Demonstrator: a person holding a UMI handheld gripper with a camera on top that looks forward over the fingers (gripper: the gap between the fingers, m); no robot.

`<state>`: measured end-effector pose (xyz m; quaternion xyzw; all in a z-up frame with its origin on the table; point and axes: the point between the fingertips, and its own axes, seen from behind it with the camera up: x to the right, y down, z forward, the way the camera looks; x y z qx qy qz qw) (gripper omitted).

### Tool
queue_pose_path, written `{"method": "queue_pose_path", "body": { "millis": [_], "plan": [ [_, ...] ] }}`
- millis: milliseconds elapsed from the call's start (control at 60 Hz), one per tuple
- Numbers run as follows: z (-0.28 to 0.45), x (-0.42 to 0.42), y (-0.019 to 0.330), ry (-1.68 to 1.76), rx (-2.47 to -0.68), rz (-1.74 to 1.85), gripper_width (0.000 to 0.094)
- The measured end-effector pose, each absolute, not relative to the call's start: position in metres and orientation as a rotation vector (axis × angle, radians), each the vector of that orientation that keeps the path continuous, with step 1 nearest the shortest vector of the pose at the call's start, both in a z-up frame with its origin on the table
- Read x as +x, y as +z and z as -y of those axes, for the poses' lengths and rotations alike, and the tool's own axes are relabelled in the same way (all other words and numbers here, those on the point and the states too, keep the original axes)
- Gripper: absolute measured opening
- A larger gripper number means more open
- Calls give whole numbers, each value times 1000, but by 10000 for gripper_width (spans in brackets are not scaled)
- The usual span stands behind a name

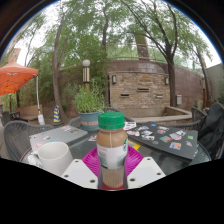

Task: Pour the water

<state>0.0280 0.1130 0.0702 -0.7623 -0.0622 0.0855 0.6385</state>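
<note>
So my hand-held gripper is clenched on a bottle with a green cap, held upright right between the fingers, pink pads pressing both sides. The cap looks like it's on, so no pouring has happened as far as I can tell. A white mug sits on the counter just ahead and to my left, probably the target. What's left: get the cap off, move over, tilt.

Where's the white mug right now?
In the gripper view, the white mug sits on the table just left of the green-capped bottle held between the hand-held gripper fingers.
</note>
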Motion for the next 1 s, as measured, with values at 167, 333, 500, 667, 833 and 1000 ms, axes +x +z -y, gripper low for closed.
{"method": "queue_pose_path", "body": {
  "millis": [167, 333, 500, 667, 833, 1000],
  "plan": [
    [-110, 27, 73, 198, -1731, 151, 418],
    [-88, 34, 79, 207, -1785, 124, 829],
    [-35, 38, 105, 198, -1770, 163, 833],
    [49, 56, 132, 124, -1782, 176, 835],
    [147, 71, 135, 112, -1796, 184, 832],
    [218, 84, 141, 104, -1783, 200, 829]
  ]
}}
